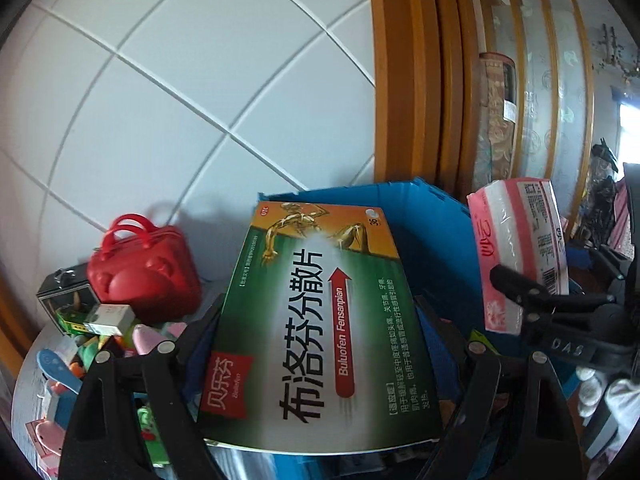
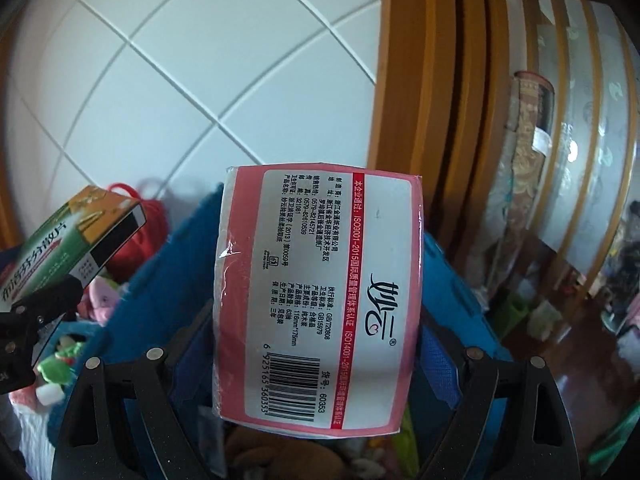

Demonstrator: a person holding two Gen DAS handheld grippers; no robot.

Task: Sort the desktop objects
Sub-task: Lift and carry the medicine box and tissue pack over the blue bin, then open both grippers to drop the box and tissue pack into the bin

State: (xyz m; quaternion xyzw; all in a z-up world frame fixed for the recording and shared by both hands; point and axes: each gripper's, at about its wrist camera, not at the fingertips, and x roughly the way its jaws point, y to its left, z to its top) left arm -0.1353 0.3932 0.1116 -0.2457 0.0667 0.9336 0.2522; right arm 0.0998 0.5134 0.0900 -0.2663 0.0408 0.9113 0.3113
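My left gripper (image 1: 320,312) is shut on a green and orange medicine box (image 1: 320,320), held up in front of a blue bin (image 1: 432,232). The box also shows in the right wrist view (image 2: 68,256) at the left edge. My right gripper (image 2: 316,320) is shut on a pink and white tissue pack (image 2: 320,300), held above the blue bin (image 2: 160,280). The pack and the right gripper (image 1: 516,280) also show at the right of the left wrist view, with the tissue pack (image 1: 516,240) beside the medicine box.
A red toy handbag (image 1: 144,272), a small dark box (image 1: 64,292) and several small toys (image 1: 80,360) lie at the left on the desk. A white tiled wall (image 1: 180,100) stands behind, a wooden door frame (image 1: 408,80) to the right. Soft toys (image 2: 100,296) lie left of the bin.
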